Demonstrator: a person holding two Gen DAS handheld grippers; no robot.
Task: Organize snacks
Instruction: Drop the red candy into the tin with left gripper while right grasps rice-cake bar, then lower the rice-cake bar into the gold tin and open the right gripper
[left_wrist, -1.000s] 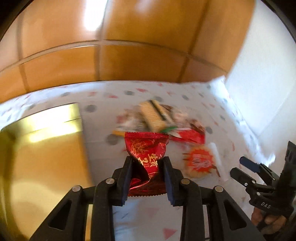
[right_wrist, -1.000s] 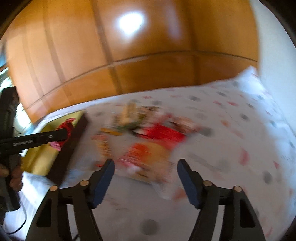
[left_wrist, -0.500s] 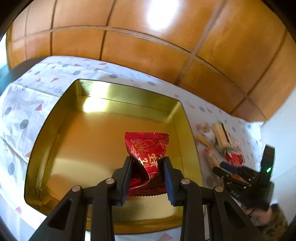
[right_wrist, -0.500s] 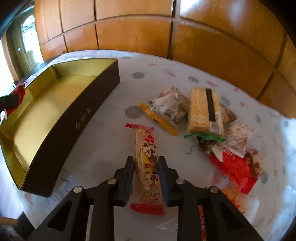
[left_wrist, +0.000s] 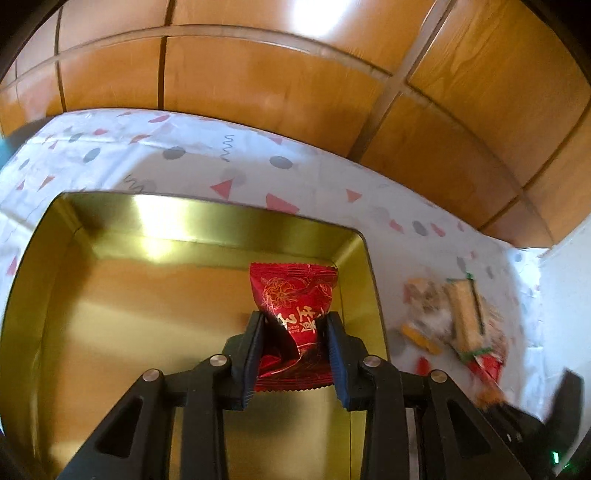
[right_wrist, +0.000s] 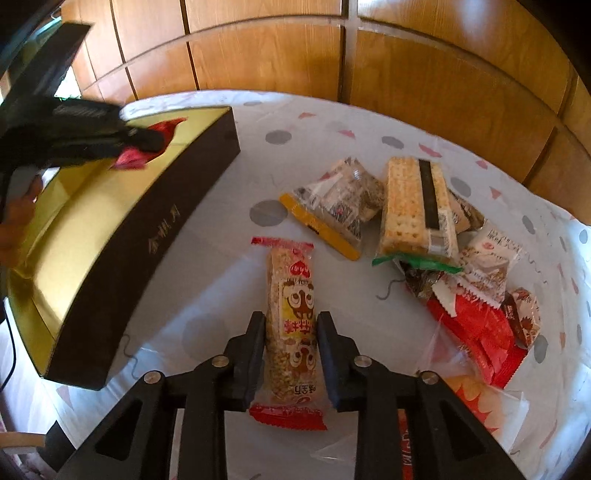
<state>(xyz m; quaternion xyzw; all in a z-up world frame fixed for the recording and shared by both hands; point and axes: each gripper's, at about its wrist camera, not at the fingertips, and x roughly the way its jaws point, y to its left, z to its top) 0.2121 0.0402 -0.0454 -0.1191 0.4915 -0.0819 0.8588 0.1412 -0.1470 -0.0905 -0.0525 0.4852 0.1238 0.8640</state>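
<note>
My left gripper (left_wrist: 294, 321) is shut on a red foil snack packet (left_wrist: 291, 291) and holds it above the inside of the open gold box (left_wrist: 110, 332), near its right wall. The right wrist view shows that gripper (right_wrist: 147, 142) with the red packet (right_wrist: 168, 127) over the box (right_wrist: 147, 236). My right gripper (right_wrist: 291, 321) points down at the table; a long grain bar in a clear wrapper with red ends (right_wrist: 290, 273) lies between its pads. The pads touch the bar's sides and the jaws are opening slightly.
A pile of snacks lies right of the bar: a cracker pack (right_wrist: 413, 206), a clear packet with a yellow strip (right_wrist: 332, 206) and red packets (right_wrist: 476, 332). A spotted white cloth (right_wrist: 332, 125) covers the table. Wooden panels stand behind it.
My left gripper carried the red packet from above the snack pile to over the gold box. My right gripper came down over the grain bar and its jaws closed around it.
</note>
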